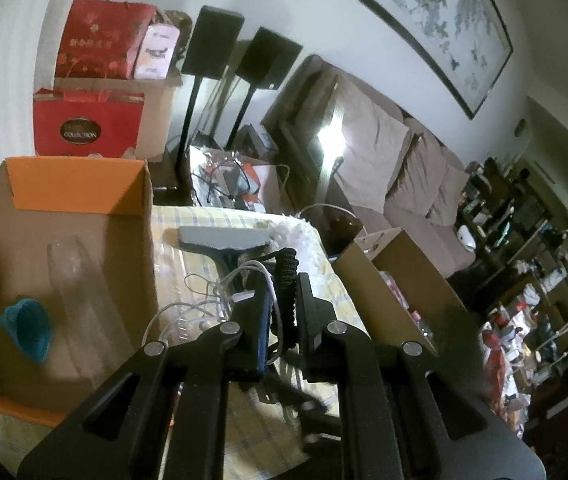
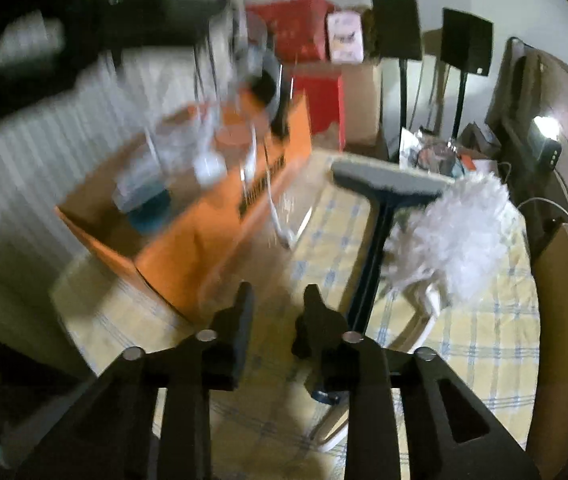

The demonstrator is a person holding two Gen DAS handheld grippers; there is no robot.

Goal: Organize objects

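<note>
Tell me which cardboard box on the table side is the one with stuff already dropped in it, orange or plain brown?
The orange box, left of the checked cloth: a clear plastic bottle and a teal item lie inside. The plain brown box stands off the right edge.

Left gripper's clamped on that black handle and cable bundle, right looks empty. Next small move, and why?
Probably carry the left gripper over the orange box and release: it grips a black handle with white cables, while a bottle already lies inside.

Each hand-held gripper (image 1: pixel 281 304) (image 2: pixel 277 304) is matte black, with angular linkage arms, triangular cut-outs and silver pivot pins.
</note>
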